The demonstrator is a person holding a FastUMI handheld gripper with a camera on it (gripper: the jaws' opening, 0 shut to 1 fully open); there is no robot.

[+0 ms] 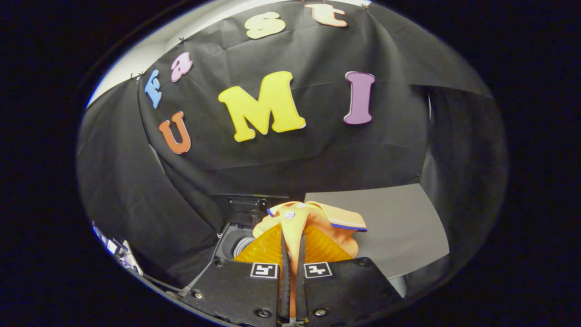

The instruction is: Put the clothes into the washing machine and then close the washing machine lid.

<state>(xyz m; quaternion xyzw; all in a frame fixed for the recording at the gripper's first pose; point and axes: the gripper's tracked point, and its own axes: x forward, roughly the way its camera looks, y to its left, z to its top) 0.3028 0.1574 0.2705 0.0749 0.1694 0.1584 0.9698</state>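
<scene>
1. The washing machine (243, 227) sits low and dark against the booth's black cloth wall, just beyond the gripper and a little to its left. Its round drum opening (240, 245) shows, so the lid looks to be up.
2. A pale grey counter (399, 227) spreads away to the right of the machine.
3. The orange garment (313, 222), a small collared shirt with white buttons and dark trim, hangs bunched right ahead of the gripper (292, 254), raised above the counter and close to the drum opening.
4. The jaws are pressed together on a fold of the shirt, with cloth pinched between them.
5. I judge the carrying step is underway; next, swing left over the drum, lower, then release.
</scene>
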